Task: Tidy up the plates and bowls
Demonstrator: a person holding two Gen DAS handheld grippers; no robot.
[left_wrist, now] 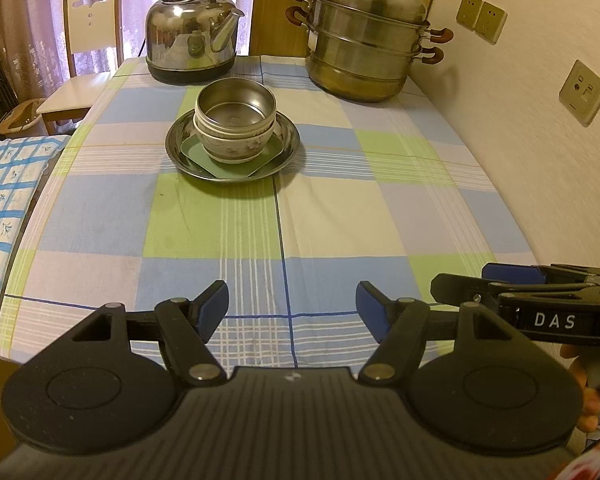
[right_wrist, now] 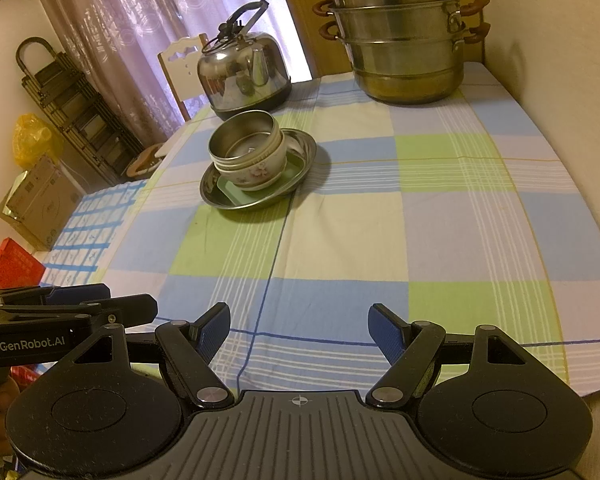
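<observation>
A stack stands mid-table: a round steel plate (left_wrist: 288, 148) (right_wrist: 304, 152) holds a square green plate (left_wrist: 274, 150) (right_wrist: 296, 166), a flowered white bowl (left_wrist: 236, 146) (right_wrist: 256, 174) and a steel bowl (left_wrist: 236, 106) (right_wrist: 244, 136) nested on top. My left gripper (left_wrist: 292, 308) hovers open over the near table edge, far short of the stack, nothing between its blue pads. My right gripper (right_wrist: 300, 330) is likewise open and empty near the front edge. Each gripper shows at the side of the other's view: the right gripper (left_wrist: 512, 280), the left gripper (right_wrist: 84, 300).
A steel kettle (left_wrist: 192, 36) (right_wrist: 244, 72) and a stacked steamer pot (left_wrist: 368, 40) (right_wrist: 404, 44) stand at the table's far end. The wall with sockets (left_wrist: 584, 92) runs along the right. A chair (left_wrist: 88, 60) and a blue-checked cloth (left_wrist: 8, 184) lie left. A checked tablecloth (left_wrist: 340, 216) covers the table.
</observation>
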